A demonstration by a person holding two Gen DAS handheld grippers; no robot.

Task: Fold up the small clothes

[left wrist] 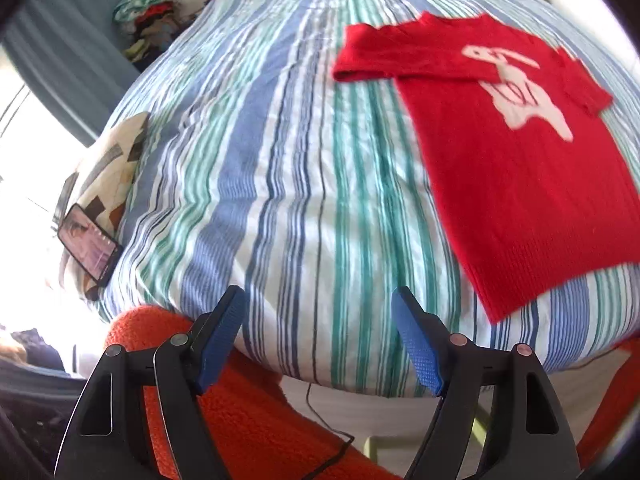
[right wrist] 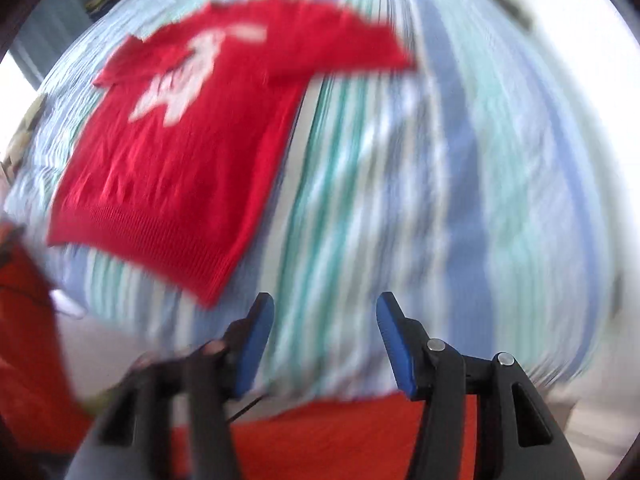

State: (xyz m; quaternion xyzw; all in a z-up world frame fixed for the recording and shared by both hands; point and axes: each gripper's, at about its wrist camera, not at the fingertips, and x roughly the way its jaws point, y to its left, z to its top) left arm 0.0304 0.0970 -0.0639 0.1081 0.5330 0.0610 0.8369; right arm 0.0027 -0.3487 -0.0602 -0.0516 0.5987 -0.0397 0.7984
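Observation:
A small red knitted sweater (left wrist: 516,168) with a white animal figure lies flat on the striped bedspread (left wrist: 280,168), one sleeve stretched out sideways. My left gripper (left wrist: 318,304) hangs open above the bed's near edge, to the left of the sweater's hem, with nothing between its blue pads. In the right wrist view the sweater (right wrist: 172,176) lies up and to the left, blurred by motion. My right gripper (right wrist: 324,312) is open over bare striped cover, right of the hem corner, and holds nothing.
A phone (left wrist: 90,242) with a lit screen leans on a patterned pillow (left wrist: 108,172) at the bed's left edge. A pile of clothes (left wrist: 148,12) sits far back left. Orange fuzzy fabric (left wrist: 248,412) and a thin black cable (left wrist: 320,420) lie below the bed's near edge.

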